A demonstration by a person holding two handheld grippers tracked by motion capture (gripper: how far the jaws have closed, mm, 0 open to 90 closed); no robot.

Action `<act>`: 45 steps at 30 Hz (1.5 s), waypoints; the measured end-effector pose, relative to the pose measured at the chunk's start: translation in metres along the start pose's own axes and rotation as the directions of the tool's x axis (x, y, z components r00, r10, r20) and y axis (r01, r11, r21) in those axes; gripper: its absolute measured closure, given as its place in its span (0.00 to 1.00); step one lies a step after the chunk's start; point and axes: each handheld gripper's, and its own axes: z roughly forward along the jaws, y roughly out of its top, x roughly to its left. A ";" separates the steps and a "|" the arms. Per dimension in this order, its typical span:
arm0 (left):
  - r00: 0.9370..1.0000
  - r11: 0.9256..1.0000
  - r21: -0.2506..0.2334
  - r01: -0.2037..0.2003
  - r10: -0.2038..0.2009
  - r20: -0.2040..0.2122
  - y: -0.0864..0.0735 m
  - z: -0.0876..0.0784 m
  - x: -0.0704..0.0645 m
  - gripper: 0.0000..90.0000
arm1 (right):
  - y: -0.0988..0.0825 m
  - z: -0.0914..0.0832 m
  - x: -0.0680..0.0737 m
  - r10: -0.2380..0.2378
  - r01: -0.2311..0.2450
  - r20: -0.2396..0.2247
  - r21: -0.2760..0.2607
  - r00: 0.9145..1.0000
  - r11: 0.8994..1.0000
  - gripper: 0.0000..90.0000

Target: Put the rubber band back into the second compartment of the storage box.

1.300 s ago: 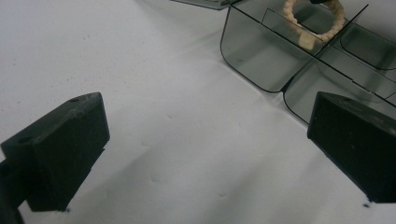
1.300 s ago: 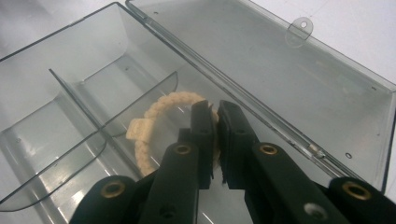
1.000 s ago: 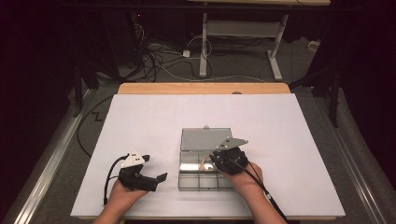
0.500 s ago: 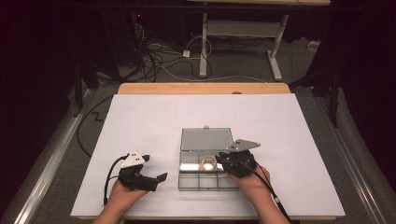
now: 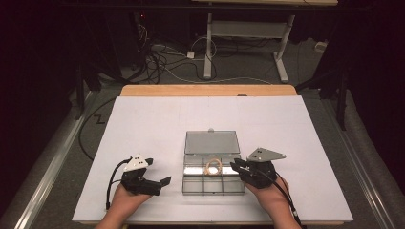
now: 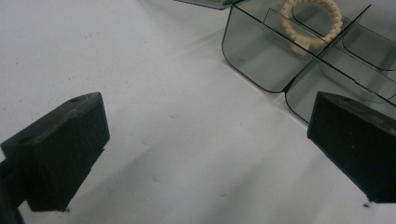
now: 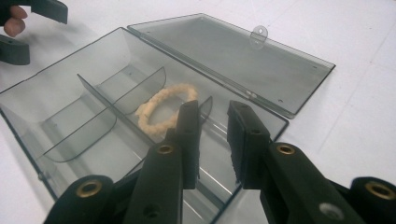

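Right gripper [image 7: 212,135] held at the near right edge of the clear box [image 5: 191,183], jaws narrowly apart with nothing between, beaded ring [image 7: 161,109] just ahead (middle compartment), left gripper [image 6: 205,154] spread wide, empty.

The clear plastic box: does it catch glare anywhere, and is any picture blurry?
High view: a bright strip of glare lies on the clear box beside the beaded ring; surroundings are dark. Left gripper view: near jaws look soft. Right gripper view: ring fairly sharp.

A white table cover [image 5: 157,124] lies before tangled floor cables [image 5: 162,59] and perhaps a desk frame [image 5: 243,33].
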 end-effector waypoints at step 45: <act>1.000 0.999 -0.023 0.026 -0.027 -0.010 0.003 0.001 0.001 0.00 | -0.053 -0.023 -0.043 0.103 -0.100 0.097 -0.032 0.990 0.994 0.34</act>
